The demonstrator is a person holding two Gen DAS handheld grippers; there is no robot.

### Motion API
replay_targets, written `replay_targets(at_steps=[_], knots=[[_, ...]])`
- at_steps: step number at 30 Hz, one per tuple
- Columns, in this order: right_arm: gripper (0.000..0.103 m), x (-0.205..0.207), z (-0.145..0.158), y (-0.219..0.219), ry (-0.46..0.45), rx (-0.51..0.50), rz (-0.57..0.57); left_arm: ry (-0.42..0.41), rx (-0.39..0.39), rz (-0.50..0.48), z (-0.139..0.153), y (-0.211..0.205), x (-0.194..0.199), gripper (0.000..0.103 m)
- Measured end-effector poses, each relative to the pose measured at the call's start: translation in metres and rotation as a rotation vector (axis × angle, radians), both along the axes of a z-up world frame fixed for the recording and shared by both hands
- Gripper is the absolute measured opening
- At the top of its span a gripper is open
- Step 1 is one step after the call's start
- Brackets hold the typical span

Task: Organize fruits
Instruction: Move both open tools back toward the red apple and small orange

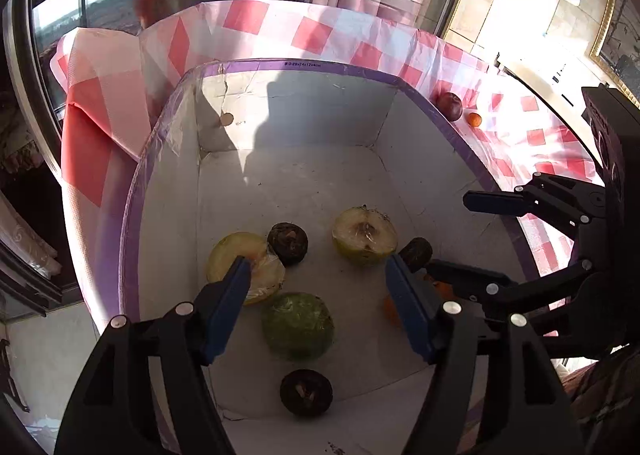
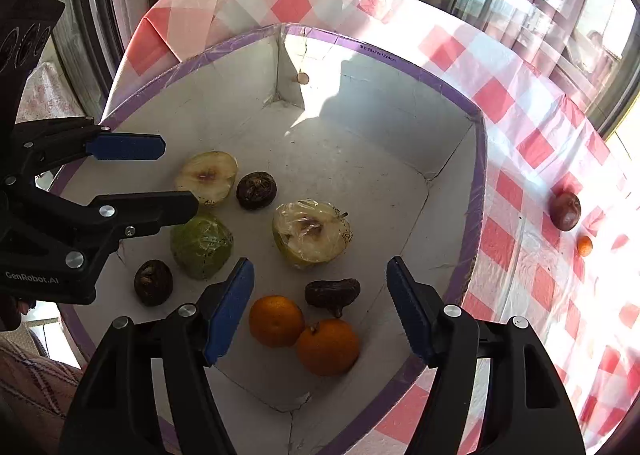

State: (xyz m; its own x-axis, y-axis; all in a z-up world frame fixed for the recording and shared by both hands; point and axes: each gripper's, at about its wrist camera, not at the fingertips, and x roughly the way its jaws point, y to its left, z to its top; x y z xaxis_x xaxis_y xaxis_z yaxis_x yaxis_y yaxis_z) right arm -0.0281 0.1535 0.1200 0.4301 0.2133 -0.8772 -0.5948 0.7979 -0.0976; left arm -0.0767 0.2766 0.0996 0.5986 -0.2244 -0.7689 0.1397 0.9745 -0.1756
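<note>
Hovering over a white box (image 1: pixel 304 65) (image 2: pixel 478 175) with a purple rim, on a red-and-white checked tablecloth (image 1: pixel 256 21) (image 2: pixel 500 95). Holding nothing in the left gripper (image 1: pixel 319 267) (image 2: pixel 180 175): jaws spread wide, bare box floor between the blue pads. Holding nothing in the right gripper (image 2: pixel 320 263) (image 1: pixel 448 233) either, jaws parted and clear of the fruit beneath.

Lying loose on the box floor, from the right wrist view: a film-wrapped fruit half (image 2: pixel 310 233) (image 1: pixel 364 235) near the middle, a second fruit half (image 2: pixel 206 175) (image 1: pixel 228 255) further back, a green wrapped fruit (image 2: pixel 202 247) (image 1: pixel 298 325), two round dark fruits (image 2: pixel 256 189) (image 2: pixel 153 281), a shrivelled dark fruit (image 2: pixel 332 295) and two oranges (image 2: pixel 276 321) (image 2: pixel 328 347) touching each other in the near corner.

Partly hiding the second fruit half behind the left gripper's own finger in the left wrist view. Masking the oranges there almost fully, only orange slivers showing past the other finger. Covering an edge of the green wrapped fruit with the left gripper in the right wrist view.

Hard to name the dark fruits by kind; hard to tell apple from pear in the cut halves.

Resting outside the box on the tablecloth, well apart from the rest: a dark red round fruit (image 1: pixel 450 106) (image 2: pixel 565 211) and, just beside it, a tiny orange fruit (image 1: pixel 475 119) (image 2: pixel 585 245), too small to identify.
</note>
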Motion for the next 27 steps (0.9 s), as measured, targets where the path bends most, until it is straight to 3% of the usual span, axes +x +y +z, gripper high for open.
replay_targets(at_steps=[2, 8, 14, 21, 27], knots=[[0.067, 0.001, 0.014, -0.011, -0.035, 0.026, -0.046, -0.021, 0.034, 0.030, 0.005, 0.002, -0.001, 0.094], [0.072, 0.013, 0.036, -0.070, -0.063, 0.101, -0.273, 0.016, -0.006, 0.101, 0.004, 0.020, 0.005, 0.096], [0.074, 0.014, 0.019, -0.131, 0.017, 0.115, -0.461, 0.040, 0.091, 0.112, 0.004, -0.004, 0.015, 0.101], [0.078, 0.011, -0.002, -0.176, 0.088, 0.108, -0.530, 0.126, 0.193, 0.100, 0.000, -0.056, 0.050, 0.101], [0.084, 0.019, -0.025, -0.209, 0.154, 0.086, -0.535, 0.153, 0.240, 0.084, 0.016, -0.104, 0.090, 0.101]])
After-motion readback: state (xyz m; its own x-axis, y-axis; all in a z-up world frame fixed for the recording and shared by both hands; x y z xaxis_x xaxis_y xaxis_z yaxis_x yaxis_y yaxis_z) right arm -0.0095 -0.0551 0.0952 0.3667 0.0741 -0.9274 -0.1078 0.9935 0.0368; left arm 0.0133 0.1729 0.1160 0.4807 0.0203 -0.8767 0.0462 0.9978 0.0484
